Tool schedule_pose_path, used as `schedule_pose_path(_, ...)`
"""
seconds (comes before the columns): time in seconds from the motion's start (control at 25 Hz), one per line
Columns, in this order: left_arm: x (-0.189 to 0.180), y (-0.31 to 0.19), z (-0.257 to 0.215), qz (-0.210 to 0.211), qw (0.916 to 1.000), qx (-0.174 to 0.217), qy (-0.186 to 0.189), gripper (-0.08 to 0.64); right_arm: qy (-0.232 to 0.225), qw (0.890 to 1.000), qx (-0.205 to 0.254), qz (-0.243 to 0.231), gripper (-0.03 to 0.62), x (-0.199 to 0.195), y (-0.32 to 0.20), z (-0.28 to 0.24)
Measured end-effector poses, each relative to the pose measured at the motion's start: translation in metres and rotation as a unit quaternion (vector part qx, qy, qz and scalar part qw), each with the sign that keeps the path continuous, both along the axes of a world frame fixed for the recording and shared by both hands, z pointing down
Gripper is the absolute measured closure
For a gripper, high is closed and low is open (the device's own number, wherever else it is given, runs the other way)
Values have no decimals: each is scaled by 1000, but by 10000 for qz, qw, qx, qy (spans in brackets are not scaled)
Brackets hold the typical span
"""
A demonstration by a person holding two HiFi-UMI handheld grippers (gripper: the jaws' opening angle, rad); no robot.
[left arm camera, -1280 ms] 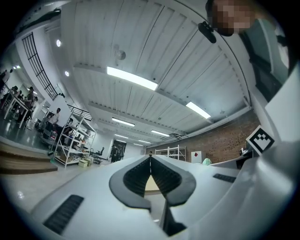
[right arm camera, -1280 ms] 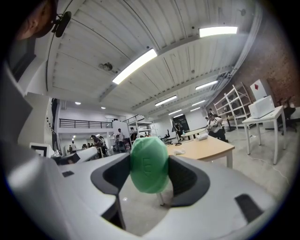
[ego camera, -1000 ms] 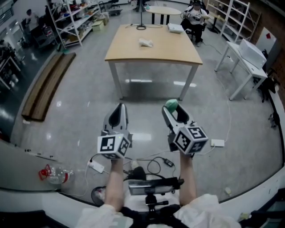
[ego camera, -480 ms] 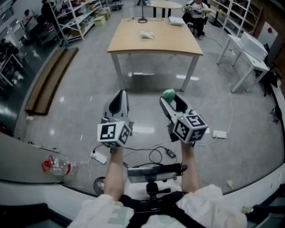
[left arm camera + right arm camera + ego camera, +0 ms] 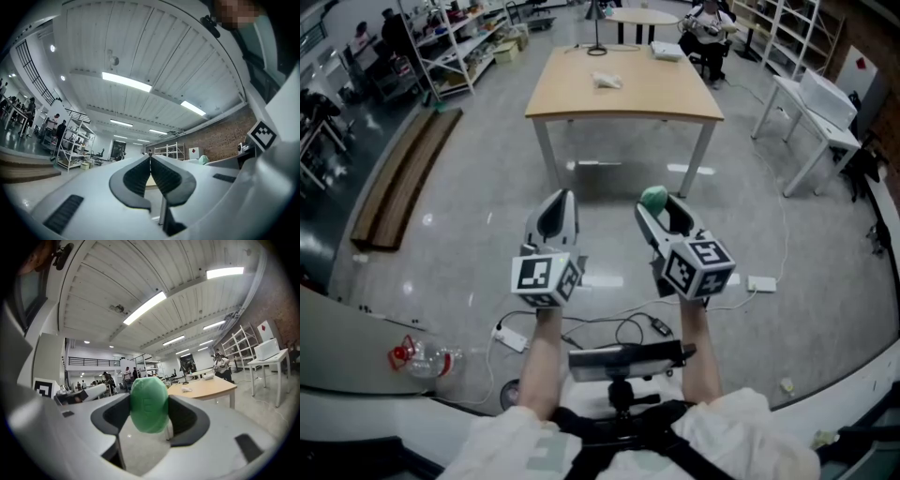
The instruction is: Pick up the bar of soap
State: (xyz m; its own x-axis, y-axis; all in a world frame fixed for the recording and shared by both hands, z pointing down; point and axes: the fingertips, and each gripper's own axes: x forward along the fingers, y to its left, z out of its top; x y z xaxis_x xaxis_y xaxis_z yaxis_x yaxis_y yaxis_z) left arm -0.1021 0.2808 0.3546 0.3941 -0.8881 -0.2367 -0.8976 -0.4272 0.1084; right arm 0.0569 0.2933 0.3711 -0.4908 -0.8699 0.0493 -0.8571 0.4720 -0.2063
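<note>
A green oval bar of soap (image 5: 149,403) sits clamped between the jaws of my right gripper (image 5: 150,406); in the head view the bar of soap (image 5: 653,198) pokes out at the tip of the right gripper (image 5: 655,205), held above the floor. My left gripper (image 5: 558,208) hangs beside it at the same height, jaws pressed together with nothing between them; in the left gripper view the left gripper (image 5: 150,159) shows its tips meeting.
A wooden table (image 5: 623,84) stands ahead with a small white object (image 5: 606,82) on it. A white desk (image 5: 811,108) is at the right, shelving (image 5: 455,37) and a bench (image 5: 398,178) at the left. Cables (image 5: 628,328) and a plastic bottle (image 5: 417,356) lie on the floor.
Both grippers have stayed almost level, the left one drifting slightly right. The view has shifted a little toward the table. The soap stays held.
</note>
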Motion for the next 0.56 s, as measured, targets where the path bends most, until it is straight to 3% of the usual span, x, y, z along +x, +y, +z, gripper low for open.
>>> schedule_pose_path(0.56, 0, 0, -19, 78, 9997, 252, -1, 547, 234, 9996, 120, 48, 336, -2, -2, -20)
